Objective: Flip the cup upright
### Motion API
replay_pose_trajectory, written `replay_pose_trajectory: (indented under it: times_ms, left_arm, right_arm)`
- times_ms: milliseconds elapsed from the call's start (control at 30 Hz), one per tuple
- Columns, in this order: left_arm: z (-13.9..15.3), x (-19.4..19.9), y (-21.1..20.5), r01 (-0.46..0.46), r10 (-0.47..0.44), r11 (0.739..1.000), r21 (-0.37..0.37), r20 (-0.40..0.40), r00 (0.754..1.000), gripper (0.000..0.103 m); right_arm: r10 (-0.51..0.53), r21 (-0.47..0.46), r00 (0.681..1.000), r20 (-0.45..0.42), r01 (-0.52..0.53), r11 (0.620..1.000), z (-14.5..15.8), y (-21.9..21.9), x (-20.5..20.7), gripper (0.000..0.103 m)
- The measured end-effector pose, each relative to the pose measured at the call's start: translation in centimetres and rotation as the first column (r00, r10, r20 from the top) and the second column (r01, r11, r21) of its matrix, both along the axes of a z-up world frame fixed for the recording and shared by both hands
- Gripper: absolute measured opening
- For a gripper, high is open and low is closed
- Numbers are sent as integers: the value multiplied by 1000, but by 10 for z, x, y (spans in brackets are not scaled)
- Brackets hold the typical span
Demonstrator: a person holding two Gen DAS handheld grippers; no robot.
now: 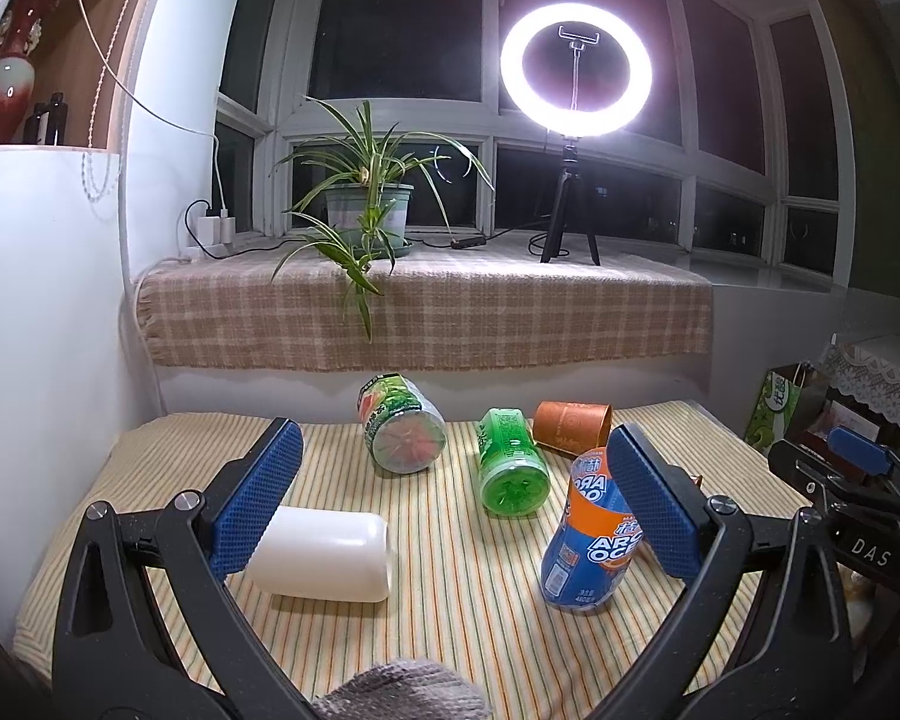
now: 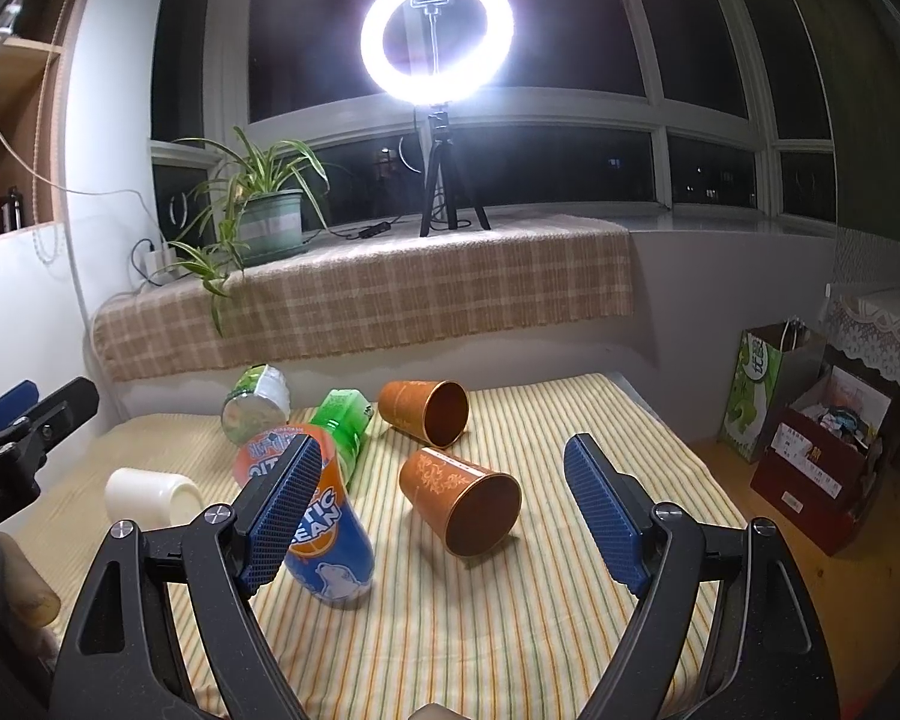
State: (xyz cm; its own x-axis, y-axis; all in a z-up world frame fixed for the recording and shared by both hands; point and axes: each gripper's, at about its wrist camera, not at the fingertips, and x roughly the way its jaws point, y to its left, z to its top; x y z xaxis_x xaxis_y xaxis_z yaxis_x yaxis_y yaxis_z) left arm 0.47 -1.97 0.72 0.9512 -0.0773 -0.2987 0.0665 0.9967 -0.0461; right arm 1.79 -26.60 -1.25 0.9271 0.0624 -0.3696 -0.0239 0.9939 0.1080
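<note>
Several cups lie on their sides on the striped table cloth point(image 1: 450, 588). A white cup point(image 1: 324, 558) lies by my left gripper's left finger; it also shows in the right wrist view point(image 2: 150, 495). A blue-orange cup point(image 1: 588, 534) lies by its right finger, and also in the right wrist view point(image 2: 327, 534). My left gripper point(image 1: 450, 486) is open and empty. My right gripper point(image 2: 444, 510) is open, with an orange patterned cup point(image 2: 459, 507) lying on its side between its fingers, untouched. A second orange cup point(image 2: 426, 411) lies behind it.
Two green cups point(image 1: 510, 462) point(image 1: 399, 432) lie further back on the table. A checked cloth covers the window ledge point(image 1: 426, 312) with a potted plant point(image 1: 366, 210) and a ring light point(image 1: 576, 69). Boxes and a green bag point(image 2: 756, 390) stand on the floor at right.
</note>
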Motion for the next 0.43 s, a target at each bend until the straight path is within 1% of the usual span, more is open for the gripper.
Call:
replay_pose_trajectory:
  times_ms: [433]
  left_arm:
    - [0, 0, -1, -4, 4, 1000, -1, -1, 1000, 103]
  right_arm:
    - [0, 1, 1000, -7, 0, 1000, -2, -1, 0, 83]
